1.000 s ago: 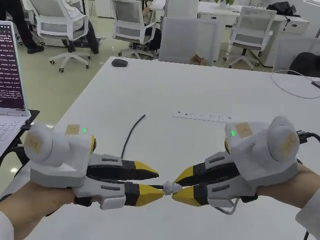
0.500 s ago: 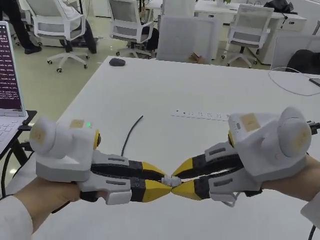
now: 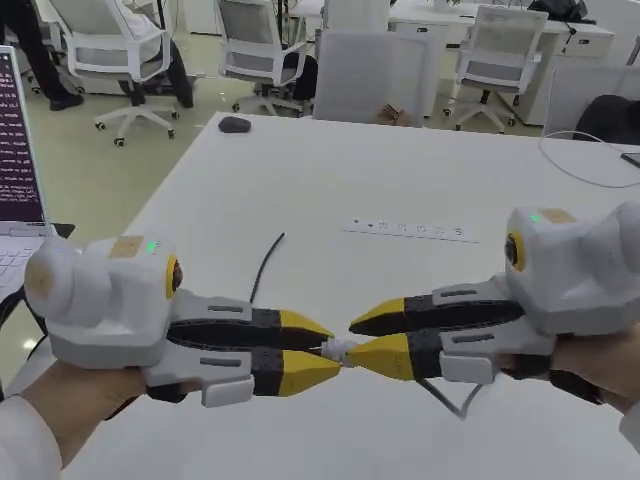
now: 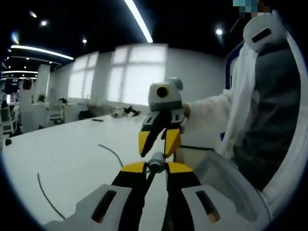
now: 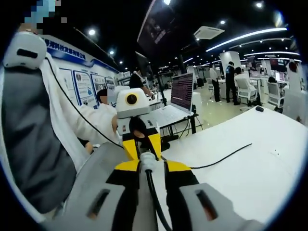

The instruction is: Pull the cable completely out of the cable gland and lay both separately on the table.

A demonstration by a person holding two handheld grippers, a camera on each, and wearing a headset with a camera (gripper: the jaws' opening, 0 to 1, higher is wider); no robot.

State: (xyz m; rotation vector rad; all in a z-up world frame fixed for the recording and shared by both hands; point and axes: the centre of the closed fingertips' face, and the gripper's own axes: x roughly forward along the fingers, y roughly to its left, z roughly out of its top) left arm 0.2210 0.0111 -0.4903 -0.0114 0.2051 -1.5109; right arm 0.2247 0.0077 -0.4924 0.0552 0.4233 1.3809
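Gland [image 3: 338,350] between clenched left claw [image 3: 333,347] and clenched right claw [image 3: 350,342] (exact grip hidden by tips)

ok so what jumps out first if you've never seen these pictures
The left gripper and right gripper, both yellow-tipped, meet tip to tip low in the head view, above the near part of the white table. A small pale cable gland sits between their tips; which gripper clamps it is unclear. A black cable trails away over the table beyond the left gripper.
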